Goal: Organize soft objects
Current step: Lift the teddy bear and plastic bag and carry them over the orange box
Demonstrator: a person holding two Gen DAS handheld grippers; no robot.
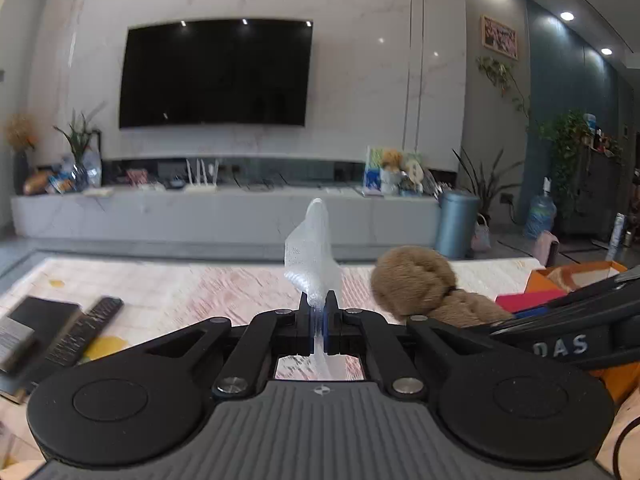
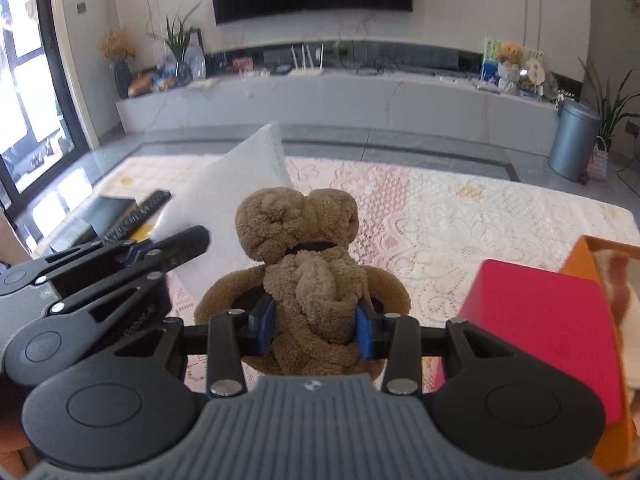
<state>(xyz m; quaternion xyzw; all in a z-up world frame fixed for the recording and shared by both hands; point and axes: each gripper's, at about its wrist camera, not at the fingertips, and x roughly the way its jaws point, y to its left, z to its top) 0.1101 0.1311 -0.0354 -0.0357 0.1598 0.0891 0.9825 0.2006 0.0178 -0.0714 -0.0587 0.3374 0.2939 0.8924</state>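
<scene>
My left gripper [image 1: 319,304] is shut on a white cloth [image 1: 312,254], which stands up from between the fingers above the lace-covered table [image 1: 200,284]. The same cloth [image 2: 236,184] shows in the right wrist view as a white sheet raised at the left, with the left gripper [image 2: 136,254] below it. My right gripper [image 2: 316,330] is shut on the body of a brown plush bear [image 2: 308,256], held above the table with its head away from me. The bear [image 1: 420,284] also shows at the right of the left wrist view.
A remote control [image 1: 86,330] and a dark box [image 1: 36,320] lie at the table's left. A red box [image 2: 548,328] and an orange box [image 2: 592,264] stand at the right. Beyond the table [image 2: 460,208] are a TV console [image 2: 340,100] and a grey bin [image 2: 572,140].
</scene>
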